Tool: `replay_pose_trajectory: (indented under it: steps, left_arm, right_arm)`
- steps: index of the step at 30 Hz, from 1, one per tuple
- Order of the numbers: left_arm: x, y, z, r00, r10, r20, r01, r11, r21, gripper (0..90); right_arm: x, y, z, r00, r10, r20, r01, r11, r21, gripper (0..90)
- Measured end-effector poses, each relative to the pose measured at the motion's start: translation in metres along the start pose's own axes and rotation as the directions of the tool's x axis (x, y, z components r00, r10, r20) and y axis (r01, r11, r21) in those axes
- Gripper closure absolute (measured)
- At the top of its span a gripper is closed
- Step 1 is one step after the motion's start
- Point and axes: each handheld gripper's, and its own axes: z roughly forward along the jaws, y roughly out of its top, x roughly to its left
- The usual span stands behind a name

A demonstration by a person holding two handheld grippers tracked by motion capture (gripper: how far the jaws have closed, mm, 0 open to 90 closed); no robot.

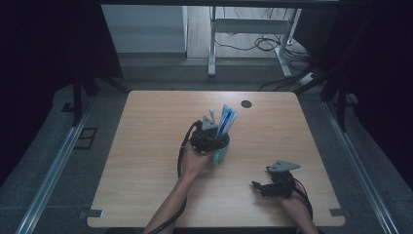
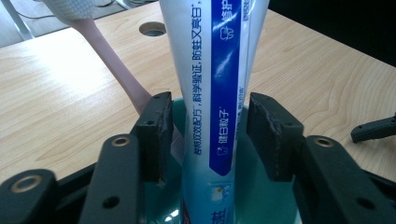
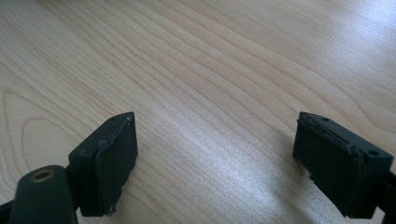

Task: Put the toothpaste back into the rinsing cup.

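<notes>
Left gripper (image 2: 208,135): at the bottom of the left gripper view we see our jaws parted either side of the toothpaste tube (image 2: 215,84), pads clear of it.
Cup (image 2: 261,200): teal, mid-frame in the high view, holding the tube upright and a pink toothbrush (image 2: 119,70) leaning to the upper left.
Right gripper (image 3: 215,158): lower right of the high view, our jaws spread wide over bare table (image 3: 210,60), nothing between them.

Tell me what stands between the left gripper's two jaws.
In the left gripper view, the toothpaste tube stands between the left gripper jaws, upright in the teal cup; both pads stand clear of it.
</notes>
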Motion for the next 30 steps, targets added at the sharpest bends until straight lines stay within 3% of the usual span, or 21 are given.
replay_pose_trajectory:
  steps: [9, 17, 22, 30]
  left_arm:
    - [-0.004, 0.004, -0.007, 0.9993, 0.036, -0.008, -0.036, 0.9993, 0.009, 36.7]
    - [-0.004, 0.005, -0.013, 0.9999, 0.012, -0.003, -0.012, 0.9994, 0.032, 19.3]
    - [-0.003, 0.006, -0.018, 0.9999, -0.008, 0.013, 0.007, 0.9991, 0.041, 15.4]
    - [-0.004, 0.006, -0.027, 0.9997, 0.023, 0.011, -0.024, 0.9988, 0.044, 10.5]
  right_arm:
    - [0.000, 0.000, 0.000, 1.0000, 0.000, 0.000, 0.000, 1.0000, 0.000, 13.8]
    - [0.000, 0.000, 0.000, 1.0000, 0.000, 0.000, 0.000, 1.0000, 0.001, 13.9]
    - [0.000, 0.000, 0.000, 1.0000, 0.000, 0.000, 0.000, 1.0000, 0.000, 13.9]
    - [0.000, 0.000, 0.000, 1.0000, 0.000, 0.000, 0.000, 1.0000, 0.001, 13.9]
